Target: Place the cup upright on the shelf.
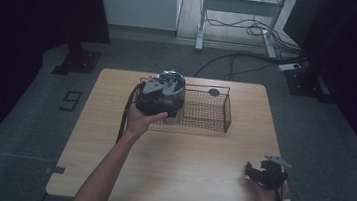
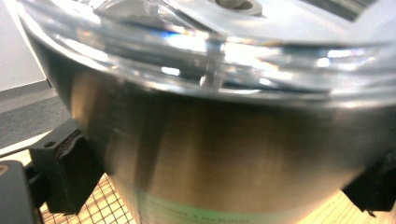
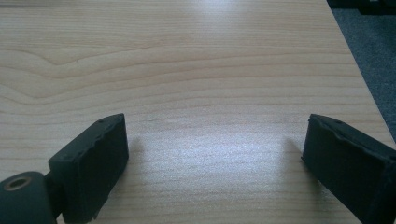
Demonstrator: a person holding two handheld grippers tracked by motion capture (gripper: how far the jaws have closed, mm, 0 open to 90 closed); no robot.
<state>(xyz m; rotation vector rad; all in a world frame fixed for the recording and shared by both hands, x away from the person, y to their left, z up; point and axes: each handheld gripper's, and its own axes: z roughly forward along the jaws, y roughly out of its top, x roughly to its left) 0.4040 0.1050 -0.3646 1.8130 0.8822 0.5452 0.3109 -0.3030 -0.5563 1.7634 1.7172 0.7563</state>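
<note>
We judge the job near its end: the metal pot (image 1: 170, 87) with clear glass lid (image 2: 224, 42) sits at the left end of the wire mesh basket (image 1: 215, 115), left claw (image 2: 210, 186) pinching its brushed steel wall; release is left. Pot round, shiny, label band low. Right claw (image 3: 215, 163) spread, holding nothing, over pale wood-grain surface (image 3: 196, 60).
</note>
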